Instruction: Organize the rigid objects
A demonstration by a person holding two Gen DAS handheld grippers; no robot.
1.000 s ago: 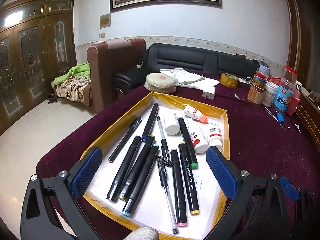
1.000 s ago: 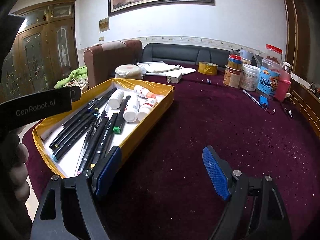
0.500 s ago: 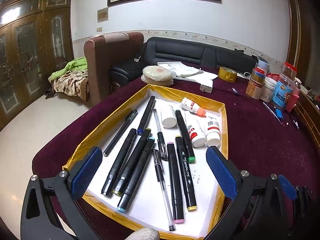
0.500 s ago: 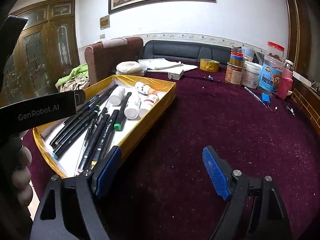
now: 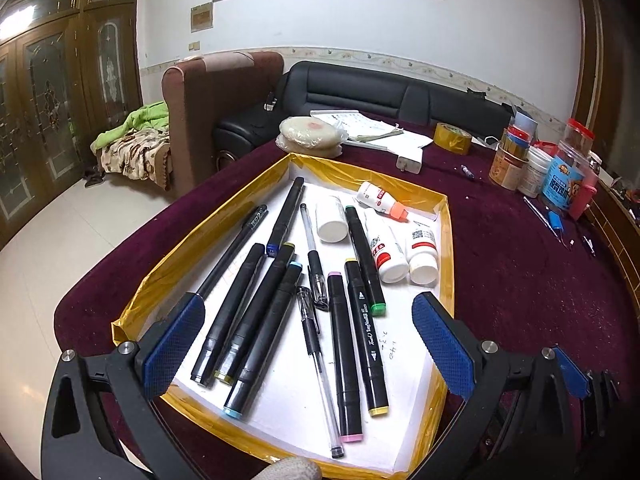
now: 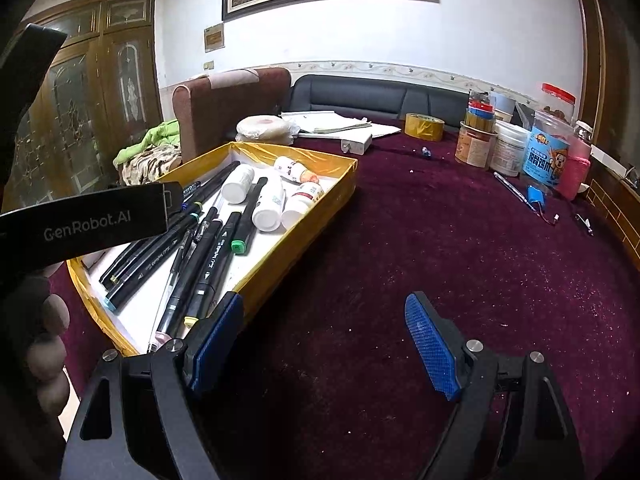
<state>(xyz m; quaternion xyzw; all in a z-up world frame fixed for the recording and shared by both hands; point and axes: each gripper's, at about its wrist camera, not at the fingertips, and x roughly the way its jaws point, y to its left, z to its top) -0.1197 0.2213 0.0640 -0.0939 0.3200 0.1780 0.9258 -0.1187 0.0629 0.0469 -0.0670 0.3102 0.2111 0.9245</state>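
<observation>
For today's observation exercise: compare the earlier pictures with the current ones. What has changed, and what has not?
The left gripper has drawn back slightly, so more of the tray's near edge shows. Nothing was gripped or released. The right gripper stayed put over the cloth, both stayed open, and the markers and bottles lie unmoved.

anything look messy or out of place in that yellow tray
Yes. In the tray, markers and pens lie at mixed angles, some overlapping, and the small white bottles all lie tipped on their sides. Nothing looks spilled or broken.
</observation>
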